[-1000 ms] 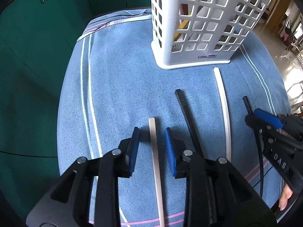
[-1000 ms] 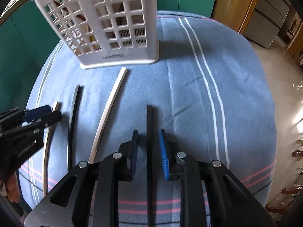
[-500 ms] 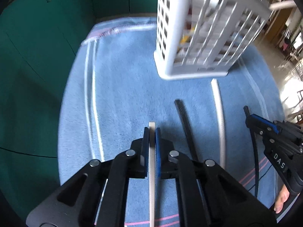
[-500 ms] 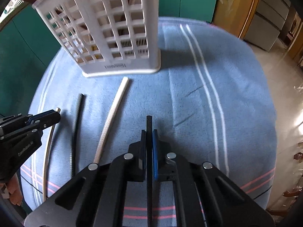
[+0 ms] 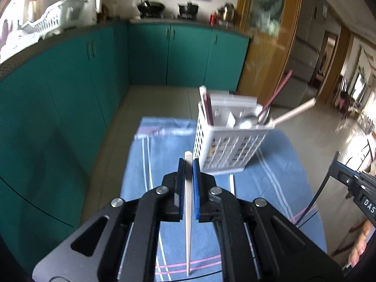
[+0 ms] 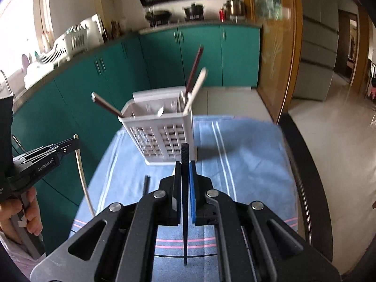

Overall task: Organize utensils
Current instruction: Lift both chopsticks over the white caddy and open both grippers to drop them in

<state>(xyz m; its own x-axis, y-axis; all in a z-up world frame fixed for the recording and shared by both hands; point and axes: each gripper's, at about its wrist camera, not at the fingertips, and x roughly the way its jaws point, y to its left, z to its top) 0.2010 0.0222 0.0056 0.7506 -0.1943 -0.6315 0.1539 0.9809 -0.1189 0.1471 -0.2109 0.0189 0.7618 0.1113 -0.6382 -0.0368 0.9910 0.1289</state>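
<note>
Left wrist view: the left gripper (image 5: 187, 171) pinches a white chopstick (image 5: 188, 188) between its blue pads, thick end forward, thin end trailing back over the blue cloth (image 5: 270, 171). The white basket (image 5: 225, 150) stands just ahead and to the right, already holding a spoon and several sticks. To do this well, I would tip the stick upright above the rim before letting go. The gripper is lifted off the cloth, aimed roughly level.

Right wrist view: the right gripper (image 6: 185, 174) is clamped on a black chopstick (image 6: 185, 199), raised and pointing at the basket (image 6: 162, 138). Another black chopstick (image 6: 146, 184) lies on the cloth (image 6: 246, 155) beside it.
</note>
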